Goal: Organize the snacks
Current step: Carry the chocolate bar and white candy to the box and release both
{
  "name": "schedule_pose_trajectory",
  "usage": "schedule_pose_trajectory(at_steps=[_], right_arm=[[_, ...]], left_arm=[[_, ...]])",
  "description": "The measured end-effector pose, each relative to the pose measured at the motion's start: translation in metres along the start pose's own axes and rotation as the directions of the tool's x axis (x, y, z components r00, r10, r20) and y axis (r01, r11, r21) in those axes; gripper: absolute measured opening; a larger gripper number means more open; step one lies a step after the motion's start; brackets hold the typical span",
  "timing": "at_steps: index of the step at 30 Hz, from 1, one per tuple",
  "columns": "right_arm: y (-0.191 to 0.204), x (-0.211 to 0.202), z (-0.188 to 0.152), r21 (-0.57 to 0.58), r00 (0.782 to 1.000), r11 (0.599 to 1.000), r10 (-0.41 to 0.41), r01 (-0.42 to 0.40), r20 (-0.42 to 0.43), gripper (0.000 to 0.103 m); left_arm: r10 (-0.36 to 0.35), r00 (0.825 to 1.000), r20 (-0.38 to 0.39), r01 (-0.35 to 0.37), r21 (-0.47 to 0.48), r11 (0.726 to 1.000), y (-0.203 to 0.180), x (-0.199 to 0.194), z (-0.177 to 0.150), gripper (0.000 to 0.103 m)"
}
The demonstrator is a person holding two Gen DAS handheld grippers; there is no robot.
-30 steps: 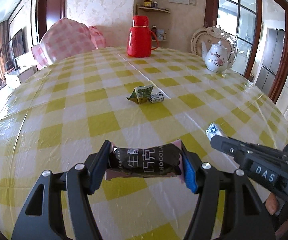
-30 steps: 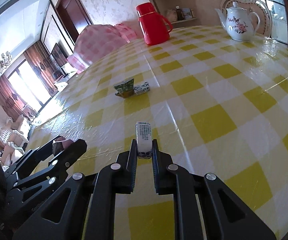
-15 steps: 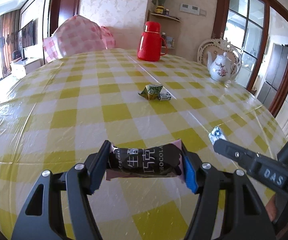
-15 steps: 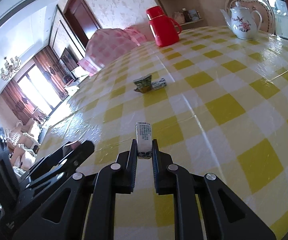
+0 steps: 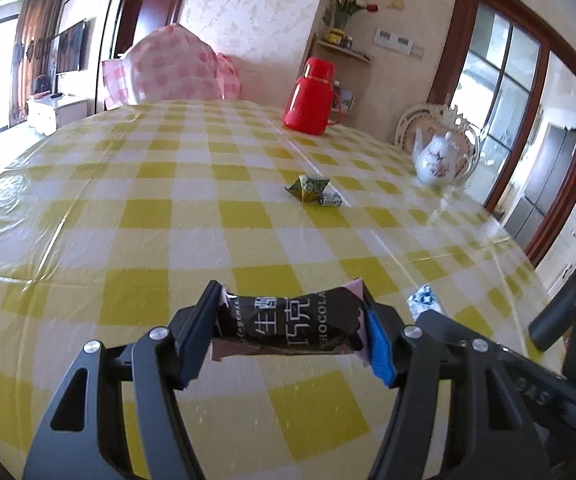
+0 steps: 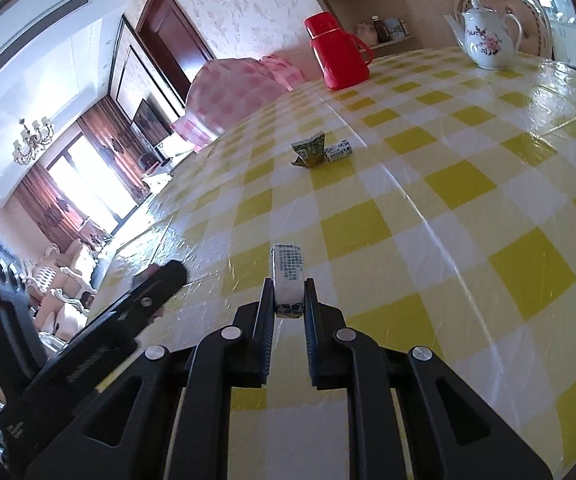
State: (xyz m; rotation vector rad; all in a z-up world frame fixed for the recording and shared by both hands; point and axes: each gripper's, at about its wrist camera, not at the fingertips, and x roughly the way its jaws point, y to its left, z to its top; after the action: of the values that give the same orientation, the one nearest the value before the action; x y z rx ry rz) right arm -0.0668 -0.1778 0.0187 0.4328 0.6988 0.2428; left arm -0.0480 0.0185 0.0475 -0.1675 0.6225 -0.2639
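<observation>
My left gripper [image 5: 289, 330] is shut on a dark chocolate bar wrapper [image 5: 288, 326] held crosswise above the yellow checked table [image 5: 168, 216]. My right gripper [image 6: 288, 300] is shut on a small white and blue candy [image 6: 287, 278] that points forward above the table; the candy's tip also shows in the left wrist view [image 5: 421, 300]. A green snack packet [image 5: 307, 187] and a small white candy [image 5: 331, 200] lie together near the table's middle; both show in the right wrist view, the packet [image 6: 308, 152] left of the candy [image 6: 339, 151].
A red thermos jug [image 5: 311, 98] stands at the far side of the table, and a white flowered teapot [image 5: 437, 160] at the far right. A pink checked chair cover [image 5: 168, 68] rises behind the far edge. The left gripper's body [image 6: 100, 344] shows at left in the right wrist view.
Both grippers have lifted and tilted upward with their snacks still held, so more of the room and far table shows. The packets at the table's middle have not moved.
</observation>
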Motion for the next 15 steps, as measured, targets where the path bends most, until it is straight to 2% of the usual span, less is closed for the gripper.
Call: schedule_pose_trajectory(at_steps=[4, 15], right_arm=[[0.003, -0.006, -0.007, 0.011, 1.000, 1.000, 0.027, -0.027, -0.008, 0.014], [0.011, -0.021, -0.029, 0.029, 0.996, 0.996, 0.089, -0.088, -0.027, 0.014]], left_arm=[[-0.018, 1.000, 0.012, 0.018, -0.014, 1.000, 0.004, -0.022, -0.007, 0.065], [0.036, 0.999, 0.006, -0.036, -0.004, 0.999, 0.014, -0.065, -0.019, 0.065]])
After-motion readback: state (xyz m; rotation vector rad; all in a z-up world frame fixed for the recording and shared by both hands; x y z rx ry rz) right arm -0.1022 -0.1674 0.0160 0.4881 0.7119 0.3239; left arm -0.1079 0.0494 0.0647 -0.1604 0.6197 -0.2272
